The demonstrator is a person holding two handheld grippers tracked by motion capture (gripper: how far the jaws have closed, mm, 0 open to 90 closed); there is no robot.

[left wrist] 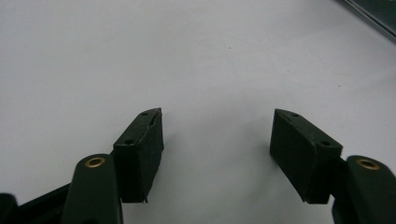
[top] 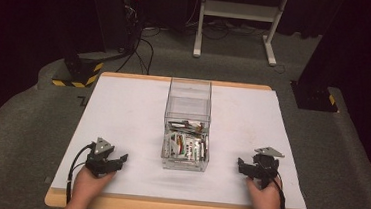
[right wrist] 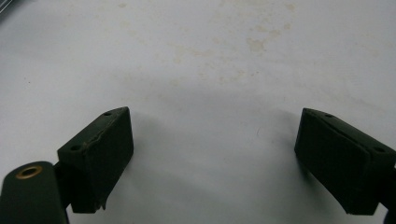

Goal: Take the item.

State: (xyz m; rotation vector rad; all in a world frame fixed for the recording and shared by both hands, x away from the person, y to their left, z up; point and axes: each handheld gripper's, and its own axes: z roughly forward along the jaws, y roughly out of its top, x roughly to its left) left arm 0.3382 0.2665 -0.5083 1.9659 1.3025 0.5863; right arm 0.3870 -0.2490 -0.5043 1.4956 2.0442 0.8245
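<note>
A clear plastic box (top: 187, 124) stands in the middle of the white table top (top: 123, 109), with several small packets (top: 186, 143) lying in its near end. My left gripper (top: 119, 159) rests near the table's front left, a hand behind it. Its jaws stand wide apart over bare white surface (left wrist: 217, 135), nothing between them. My right gripper (top: 245, 167) rests at the front right, also held by a hand. Its black jaws are spread wide over a faintly stained patch of table (right wrist: 215, 135), empty.
A corner of the clear box (left wrist: 373, 14) shows at the top right of the left gripper view. Beyond the table's far edge are a white metal stand (top: 238, 13), dark equipment with cables (top: 130, 20) and a yellow-black striped base (top: 78, 73) on grey carpet.
</note>
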